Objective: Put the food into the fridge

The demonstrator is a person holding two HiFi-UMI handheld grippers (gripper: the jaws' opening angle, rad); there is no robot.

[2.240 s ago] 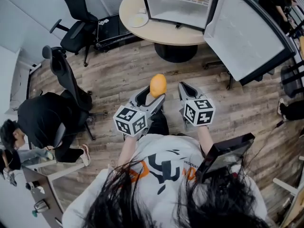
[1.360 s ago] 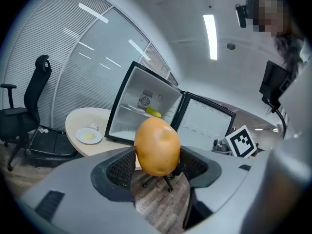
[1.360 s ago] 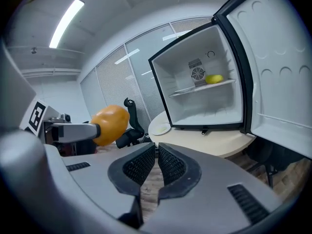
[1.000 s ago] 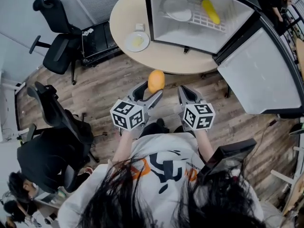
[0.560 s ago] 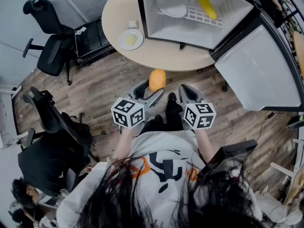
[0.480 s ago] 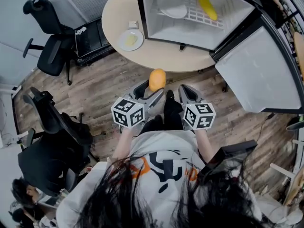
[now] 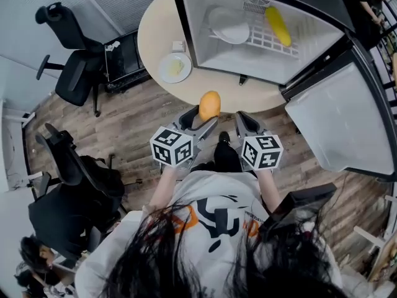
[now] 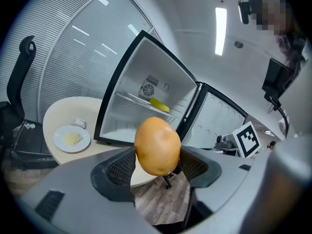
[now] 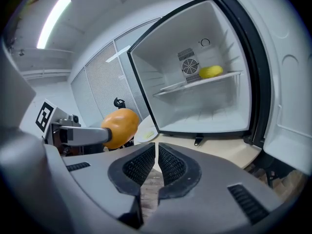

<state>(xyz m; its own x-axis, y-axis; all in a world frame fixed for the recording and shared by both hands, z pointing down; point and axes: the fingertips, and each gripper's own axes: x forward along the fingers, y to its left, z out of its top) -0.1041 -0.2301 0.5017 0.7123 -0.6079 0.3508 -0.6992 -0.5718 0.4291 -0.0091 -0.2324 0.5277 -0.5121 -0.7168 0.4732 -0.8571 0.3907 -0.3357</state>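
Left claw (image 8: pixel 157 165) pinching orange food (image 8: pixel 157 146) between both mesh pads, jaws spread wide around it, food sticking up above the tips. Right claw (image 9: pixel 157 163) pressed almost together, thin slit left, nothing in it; in its own view the orange food shows off to the left. In head view both claws are held side by side in front of the person's chest, over the wood floor (image 7: pixel 142 117), just short of the round desk (image 7: pixel 155 33). The orange food is in the air near the desk edge, not yet in the fridge (image 7: pixel 187 33). Fridge sits on the desk, door (image 7: pixel 338 120) swung open to the right. Inside, on the wire shelf (image 7: pixel 263 39): a yellow food item (image 7: pixel 278 25) and a white dish (image 7: pixel 228 25). On the desk left of the fridge: white plate (image 7: pixel 174 67) with something pale yellow on it, small white box (image 7: pixel 178 45) beside it. Black office chairs (image 7: pixel 74 73) further left.
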